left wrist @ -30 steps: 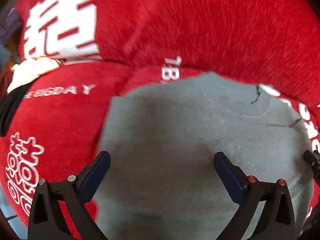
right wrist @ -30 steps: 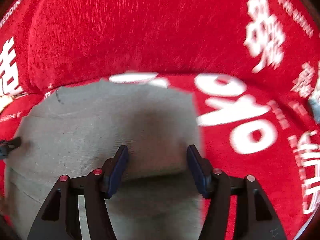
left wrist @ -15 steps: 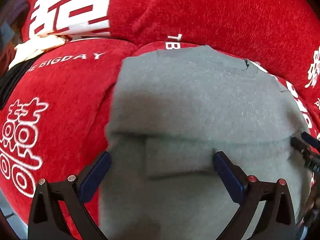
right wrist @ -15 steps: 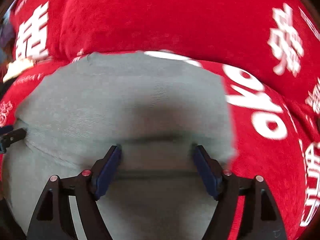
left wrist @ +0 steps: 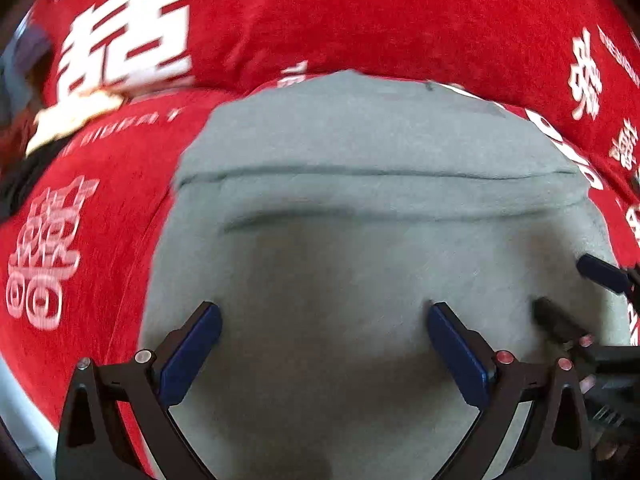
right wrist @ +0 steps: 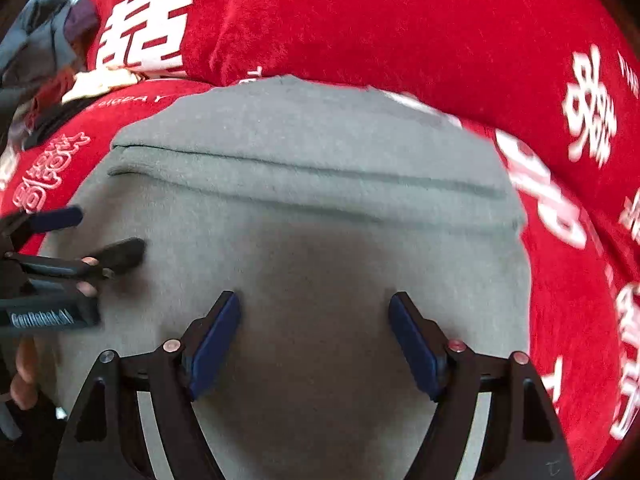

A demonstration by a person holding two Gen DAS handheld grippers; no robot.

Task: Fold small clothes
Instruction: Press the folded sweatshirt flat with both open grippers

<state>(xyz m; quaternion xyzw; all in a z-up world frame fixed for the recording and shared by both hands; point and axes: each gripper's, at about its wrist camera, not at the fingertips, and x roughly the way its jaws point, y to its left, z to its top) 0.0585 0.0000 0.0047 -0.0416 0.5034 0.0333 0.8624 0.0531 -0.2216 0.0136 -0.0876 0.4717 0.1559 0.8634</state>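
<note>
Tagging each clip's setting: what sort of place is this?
Likely a home bedroom or sofa corner, though no walls show. A grey garment lies on a red plush cover printed with white wedding characters, draped over soft bedding or cushions, with a heap of other clothes beside it.

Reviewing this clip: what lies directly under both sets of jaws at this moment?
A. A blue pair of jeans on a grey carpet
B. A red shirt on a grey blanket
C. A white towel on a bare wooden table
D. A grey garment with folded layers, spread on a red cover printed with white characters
D: the grey garment with its fold lines lies on the red cover, and nothing is between either pair of jaws.
</note>
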